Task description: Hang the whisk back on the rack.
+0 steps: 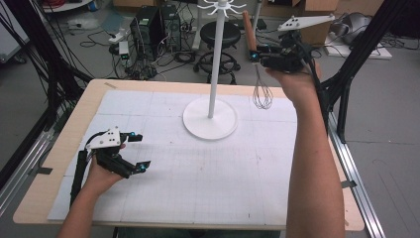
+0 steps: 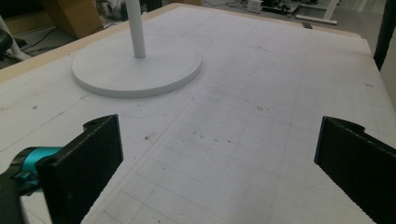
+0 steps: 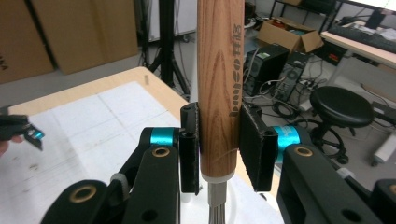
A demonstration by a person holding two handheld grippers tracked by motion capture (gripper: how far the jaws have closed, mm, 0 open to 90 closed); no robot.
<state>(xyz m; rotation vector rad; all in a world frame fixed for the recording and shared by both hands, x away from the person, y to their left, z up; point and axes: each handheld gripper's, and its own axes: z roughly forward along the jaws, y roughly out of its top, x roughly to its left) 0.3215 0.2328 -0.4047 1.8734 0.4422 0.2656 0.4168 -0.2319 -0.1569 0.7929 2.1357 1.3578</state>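
The whisk [image 1: 256, 64] hung in the air above the far right part of the table [image 1: 59, 148], handle up and wire head down; its wooden handle [image 3: 219, 88] was brown with dark lettering along the grain, and in the high view the wire loops [image 1: 262, 94] hung below it, clear of the mat. The right gripper [image 1: 257, 55] was clamped on the handle near its lower end; in the right gripper view both black pads [image 3: 189, 149] pressed the wood from either side, just above the pale collar where the wires began. The right hand [image 1: 292, 79] held that gripper raised, the forearm reaching up from the near edge of the table.

Just to the left of the whisk stood a white stand [image 1: 210, 119], a thin upright pole on a round flat base, with a ring of small hooks [image 1: 221, 7] at the top; the whisk was near the pole but apart from it.

The left gripper [image 1: 138, 151] rested low over the near left part of the white gridded mat [image 1: 208, 173], held in the left hand [image 1: 101, 176]; its jaws stood wide apart with nothing between them, and in the left gripper view the mat lay bare between the two black pads [image 2: 100, 149], with the stand's base [image 2: 135, 70] farther off.

Beyond the table, on the floor, were a black stool [image 1: 220, 34], computer cases [image 1: 153, 25], cables and cardboard boxes [image 3: 65, 32].
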